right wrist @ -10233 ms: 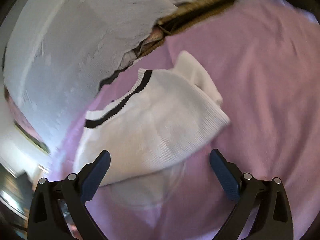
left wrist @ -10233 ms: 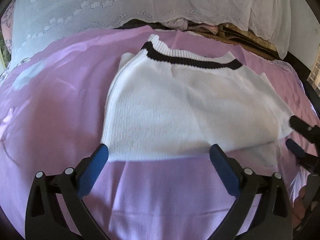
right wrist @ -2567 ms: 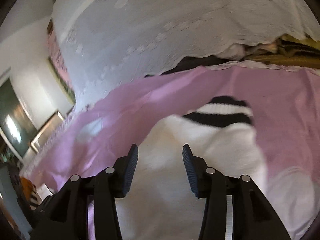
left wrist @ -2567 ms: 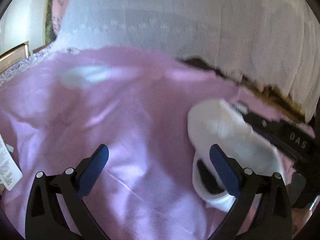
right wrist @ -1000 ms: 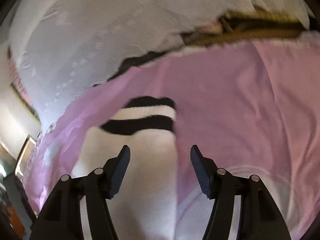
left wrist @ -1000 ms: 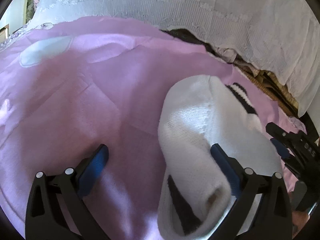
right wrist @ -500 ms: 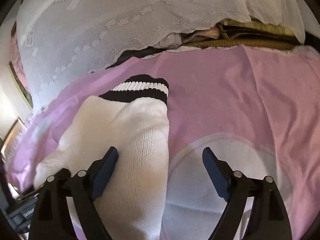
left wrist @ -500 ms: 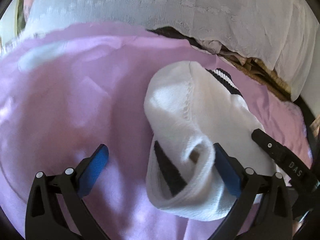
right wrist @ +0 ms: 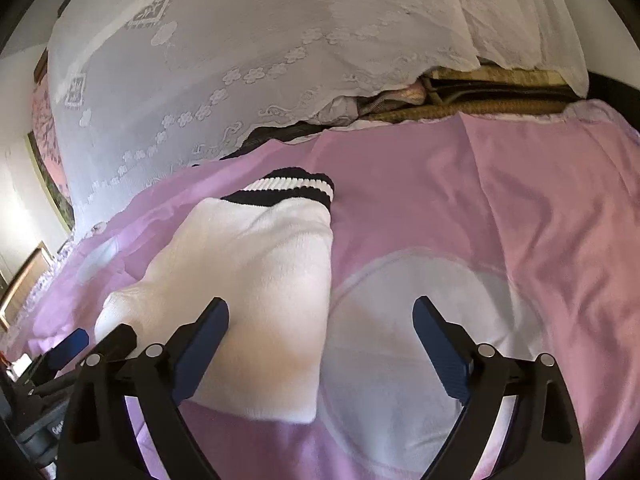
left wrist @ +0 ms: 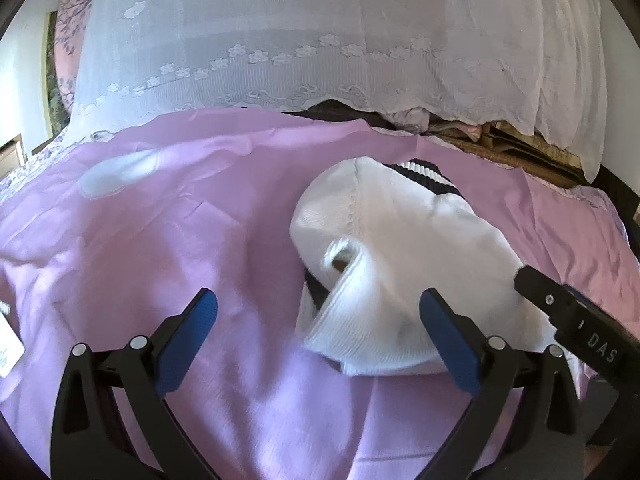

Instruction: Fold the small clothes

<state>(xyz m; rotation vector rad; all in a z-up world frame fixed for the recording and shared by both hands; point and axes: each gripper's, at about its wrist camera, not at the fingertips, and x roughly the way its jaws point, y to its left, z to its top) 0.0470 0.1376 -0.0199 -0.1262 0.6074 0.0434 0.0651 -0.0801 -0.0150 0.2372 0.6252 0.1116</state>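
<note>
White knit sweater with black-striped ribbing (left wrist: 404, 248) lies bundled on my pink sheet (left wrist: 160, 240); left gripper (left wrist: 318, 334) and right gripper (right wrist: 320, 350) both gape, holding nothing.

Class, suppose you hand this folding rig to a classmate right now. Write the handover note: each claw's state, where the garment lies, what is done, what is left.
Left claw: open, empty, hovering at the near left end of the sweater.
Right claw: open, empty, its left finger over the sweater's near right part.
White knit sweater: lying on the pink sheet, folded into a narrow bundle, black-striped hem at the far end.
Done: side folds look made.
Left: the near end gapes and sits loosely; it probably needs tidying or one more fold.
</note>
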